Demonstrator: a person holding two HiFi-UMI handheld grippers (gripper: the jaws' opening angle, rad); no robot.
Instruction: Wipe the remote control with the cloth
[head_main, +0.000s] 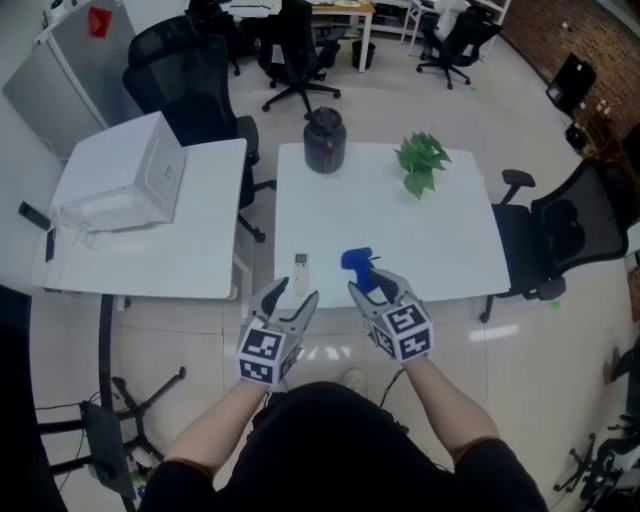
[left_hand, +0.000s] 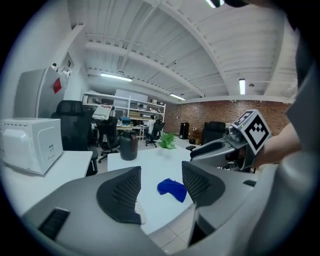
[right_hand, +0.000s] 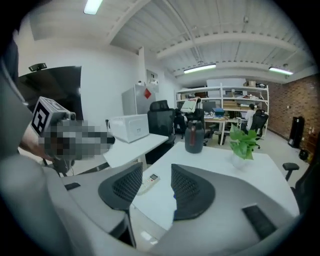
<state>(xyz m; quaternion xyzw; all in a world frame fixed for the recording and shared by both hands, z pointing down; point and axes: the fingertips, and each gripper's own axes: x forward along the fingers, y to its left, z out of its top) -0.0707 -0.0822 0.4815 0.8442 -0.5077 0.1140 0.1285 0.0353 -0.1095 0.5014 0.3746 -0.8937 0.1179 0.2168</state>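
The white remote control (head_main: 301, 265) lies near the front edge of the white table (head_main: 440, 240). Just right of it sits the crumpled blue cloth (head_main: 357, 260). Both grippers hover in the air before that edge, apart from both things. My left gripper (head_main: 293, 296) is open and empty; in the left gripper view (left_hand: 160, 187) the cloth (left_hand: 172, 189) shows beyond the jaws and the remote (left_hand: 139, 213) peeks from behind the left jaw. My right gripper (head_main: 378, 287) is open and empty; the right gripper view (right_hand: 156, 187) shows the remote (right_hand: 149, 181) through the gap.
A black jug (head_main: 325, 140) and a potted green plant (head_main: 422, 162) stand at the table's far side. A second white table on the left carries a microwave (head_main: 130, 180). Black office chairs (head_main: 560, 225) stand right of and behind the tables.
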